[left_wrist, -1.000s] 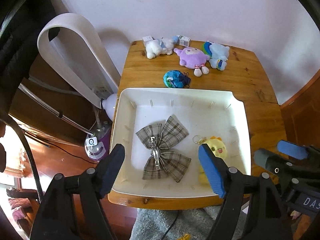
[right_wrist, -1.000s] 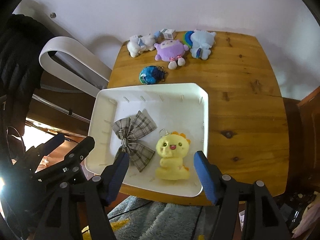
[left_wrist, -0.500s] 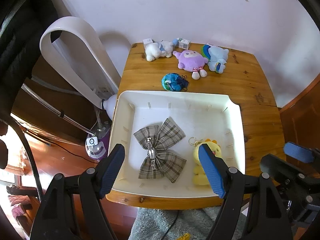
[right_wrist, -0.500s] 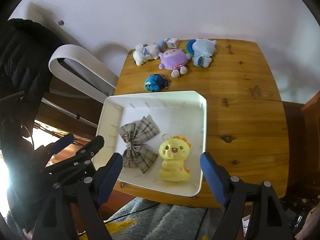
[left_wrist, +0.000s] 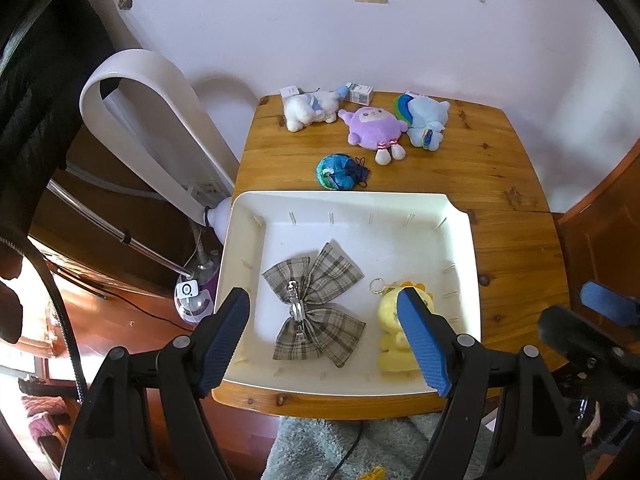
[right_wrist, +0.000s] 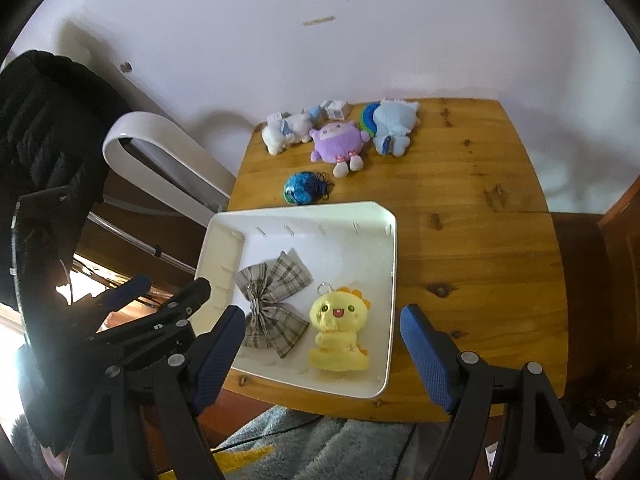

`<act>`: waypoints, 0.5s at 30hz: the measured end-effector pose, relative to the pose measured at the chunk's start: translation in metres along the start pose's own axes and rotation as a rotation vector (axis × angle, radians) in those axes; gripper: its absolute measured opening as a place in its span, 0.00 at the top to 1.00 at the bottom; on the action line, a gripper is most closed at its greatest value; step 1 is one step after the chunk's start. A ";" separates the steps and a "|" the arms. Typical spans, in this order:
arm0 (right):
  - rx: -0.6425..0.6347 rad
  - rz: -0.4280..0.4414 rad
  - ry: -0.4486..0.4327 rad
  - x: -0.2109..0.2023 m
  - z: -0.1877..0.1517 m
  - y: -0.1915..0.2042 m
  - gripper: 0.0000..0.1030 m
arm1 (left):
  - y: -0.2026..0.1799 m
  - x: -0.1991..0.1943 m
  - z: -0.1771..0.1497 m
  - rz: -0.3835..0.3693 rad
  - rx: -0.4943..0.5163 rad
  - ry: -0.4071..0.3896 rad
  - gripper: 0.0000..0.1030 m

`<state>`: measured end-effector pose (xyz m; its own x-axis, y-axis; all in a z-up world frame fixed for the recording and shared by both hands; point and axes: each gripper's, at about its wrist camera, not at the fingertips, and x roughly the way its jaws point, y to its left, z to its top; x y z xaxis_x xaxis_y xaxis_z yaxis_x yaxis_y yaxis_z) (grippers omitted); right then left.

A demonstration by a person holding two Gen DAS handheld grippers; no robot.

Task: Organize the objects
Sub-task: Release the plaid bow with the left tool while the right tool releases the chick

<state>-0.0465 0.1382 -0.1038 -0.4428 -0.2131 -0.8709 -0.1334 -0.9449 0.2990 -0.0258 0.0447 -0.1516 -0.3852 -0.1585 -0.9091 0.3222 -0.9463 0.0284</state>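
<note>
On the wooden table (right_wrist: 472,248) I see the white tray (left_wrist: 466,264) at the near left, holding a plaid bow (left_wrist: 316,304) and, just to its right, a yellow plush (right_wrist: 340,336). Left gripper (left_wrist: 326,340) and right gripper (right_wrist: 320,354) hover over the near edge, fingers spread wide, gripping nothing. Beyond the tray: blue ball (right_wrist: 302,188), white plush (left_wrist: 310,108), purple plush (right_wrist: 338,144), light-blue plush (left_wrist: 426,122).

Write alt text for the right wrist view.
A white tray on a wooden table holds a plaid bow and yellow plush; three plush toys line the far edge. The right gripper hovers open, empty.
</note>
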 end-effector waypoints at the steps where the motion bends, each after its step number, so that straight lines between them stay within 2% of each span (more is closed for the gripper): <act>1: 0.002 0.001 -0.008 -0.001 0.000 -0.001 0.22 | 0.000 0.000 0.000 0.001 -0.001 0.000 0.23; 7: 0.042 0.030 -0.056 -0.006 0.003 -0.010 0.22 | 0.001 -0.002 0.006 0.013 -0.008 -0.005 0.23; 15: 0.054 0.039 -0.163 -0.021 0.012 -0.010 0.22 | 0.006 -0.007 0.020 0.031 -0.002 -0.031 0.23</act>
<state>-0.0462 0.1548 -0.0839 -0.5860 -0.2021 -0.7847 -0.1589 -0.9210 0.3558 -0.0386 0.0343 -0.1363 -0.4016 -0.1963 -0.8945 0.3359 -0.9403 0.0555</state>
